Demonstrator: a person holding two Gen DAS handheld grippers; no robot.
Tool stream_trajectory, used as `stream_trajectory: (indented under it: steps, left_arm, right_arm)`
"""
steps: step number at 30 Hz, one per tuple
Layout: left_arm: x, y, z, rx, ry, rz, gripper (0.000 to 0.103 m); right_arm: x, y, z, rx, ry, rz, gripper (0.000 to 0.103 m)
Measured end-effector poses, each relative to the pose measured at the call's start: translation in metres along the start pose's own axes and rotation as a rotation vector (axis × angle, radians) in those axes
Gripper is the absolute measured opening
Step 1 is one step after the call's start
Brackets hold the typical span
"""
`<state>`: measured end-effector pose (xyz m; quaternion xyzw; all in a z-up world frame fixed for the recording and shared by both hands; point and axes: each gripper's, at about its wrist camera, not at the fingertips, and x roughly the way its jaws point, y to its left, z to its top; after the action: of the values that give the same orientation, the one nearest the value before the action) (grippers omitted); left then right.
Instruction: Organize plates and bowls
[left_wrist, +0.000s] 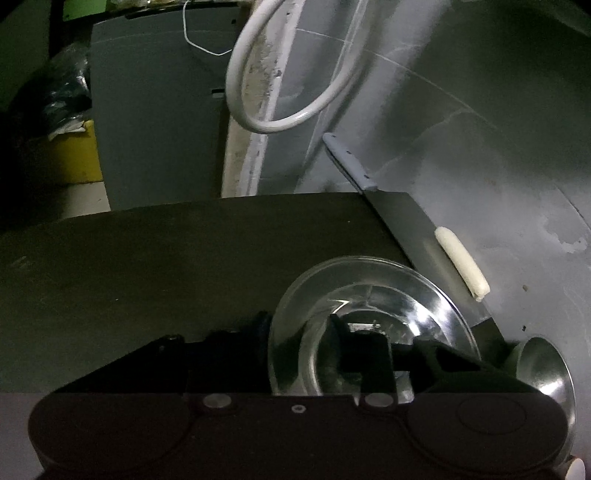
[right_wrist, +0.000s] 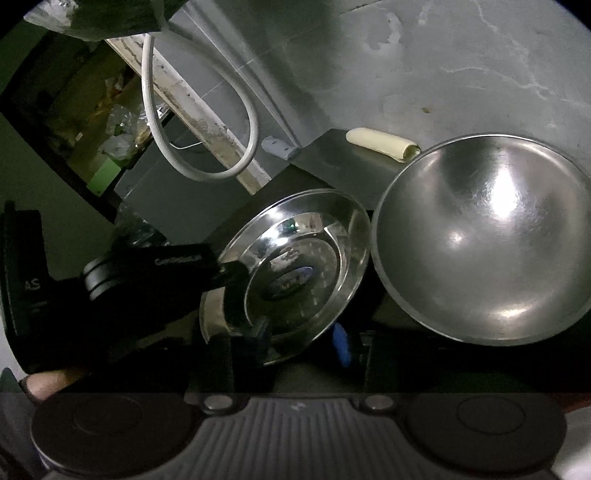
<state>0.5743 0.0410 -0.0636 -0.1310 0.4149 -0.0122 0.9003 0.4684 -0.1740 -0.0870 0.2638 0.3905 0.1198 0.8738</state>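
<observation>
A small shiny steel plate (right_wrist: 295, 266) sits tilted over a dark counter (left_wrist: 147, 251). My left gripper (left_wrist: 306, 343) is shut on the plate's (left_wrist: 388, 295) left rim, one finger inside the dish and one outside. In the right wrist view the left gripper (right_wrist: 221, 273) reaches in from the left. My right gripper (right_wrist: 297, 339) is shut on the plate's near rim, with a blue pad (right_wrist: 340, 341) outside the edge. A large steel bowl (right_wrist: 480, 240) stands just right of the plate, and its edge (left_wrist: 546, 373) shows at the lower right of the left wrist view.
A knife (left_wrist: 351, 162) with a pale handle lies at the counter's far corner. Beside it lies a cream rolled piece (left_wrist: 461, 262), in front of a grey wall. A white hose (left_wrist: 251, 74) loops above. A yellow container (left_wrist: 74, 155) stands at the far left.
</observation>
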Motion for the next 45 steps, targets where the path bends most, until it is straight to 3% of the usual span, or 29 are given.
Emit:
stream_trajectory:
  steps: [3,10,22,30,45]
  left_arm:
    - [-0.001,0.004,0.000,-0.004,0.005,0.003,0.025]
    - [-0.014,0.015,-0.009,-0.005,0.017,0.005,0.023]
    - [-0.066,0.043,-0.059,-0.077,0.036,0.001,0.021]
    - [-0.113,0.047,-0.100,-0.066,0.035,-0.007,0.021]
    - [-0.202,0.045,-0.148,-0.063,-0.049,-0.042,0.022]
  right_arm:
    - [0.000,0.000,0.000,-0.005,-0.001,-0.011,0.033]
    - [-0.002,0.003,-0.001,-0.035,0.013,-0.022,0.028]
    - [-0.036,0.017,-0.029,-0.160,0.056,0.000,0.023]
    - [-0.077,0.022,-0.055,-0.219,0.086,0.018,0.023]
    - [-0.171,0.044,-0.100,-0.281,0.007,0.036,0.023]
